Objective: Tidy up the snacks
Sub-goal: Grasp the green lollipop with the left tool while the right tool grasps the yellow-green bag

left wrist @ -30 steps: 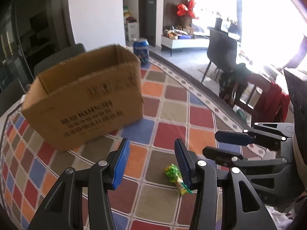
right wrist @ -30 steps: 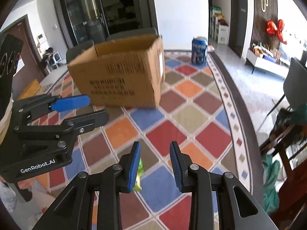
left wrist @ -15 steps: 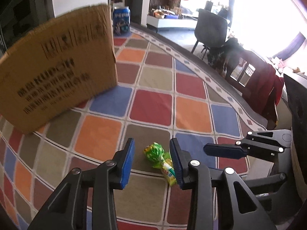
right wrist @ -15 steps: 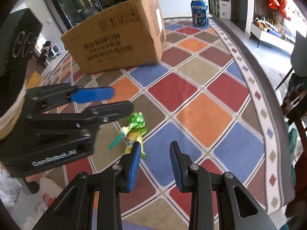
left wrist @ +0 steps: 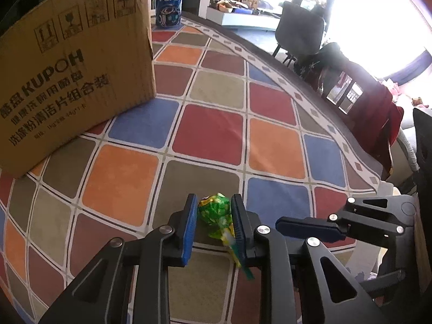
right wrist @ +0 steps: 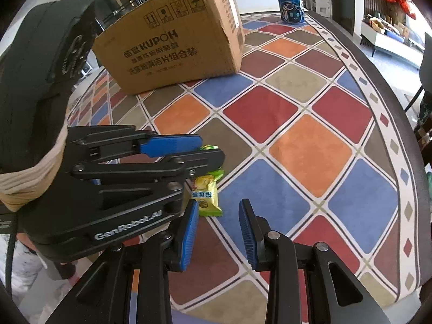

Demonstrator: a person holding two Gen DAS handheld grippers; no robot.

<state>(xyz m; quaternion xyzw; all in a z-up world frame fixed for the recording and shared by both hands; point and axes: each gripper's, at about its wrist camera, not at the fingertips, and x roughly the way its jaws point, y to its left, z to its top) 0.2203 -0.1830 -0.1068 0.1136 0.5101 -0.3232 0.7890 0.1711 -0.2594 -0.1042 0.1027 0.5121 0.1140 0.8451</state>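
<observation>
A green and yellow snack packet (left wrist: pixel 216 212) lies on the chequered tablecloth. My left gripper (left wrist: pixel 212 213) is low over it with one finger on each side of its green end; the pads look close to the wrapper, but contact is unclear. In the right wrist view the packet (right wrist: pixel 205 191) sticks out from under the left gripper (right wrist: pixel 189 151). My right gripper (right wrist: pixel 218 224) is open and empty just to the right of the packet. A brown cardboard box (left wrist: pixel 70 73) stands at the back left.
A blue Pepsi can (left wrist: pixel 168 6) stands behind the box; it also shows in the right wrist view (right wrist: pixel 291 4). The table's rounded edge (left wrist: pixel 318 100) runs along the right. Chairs with clothing (left wrist: pixel 378 113) stand beyond it.
My left gripper has come down and forward over the packet and its fingers have narrowed around the green end. The right gripper has lowered toward the table beside it.
</observation>
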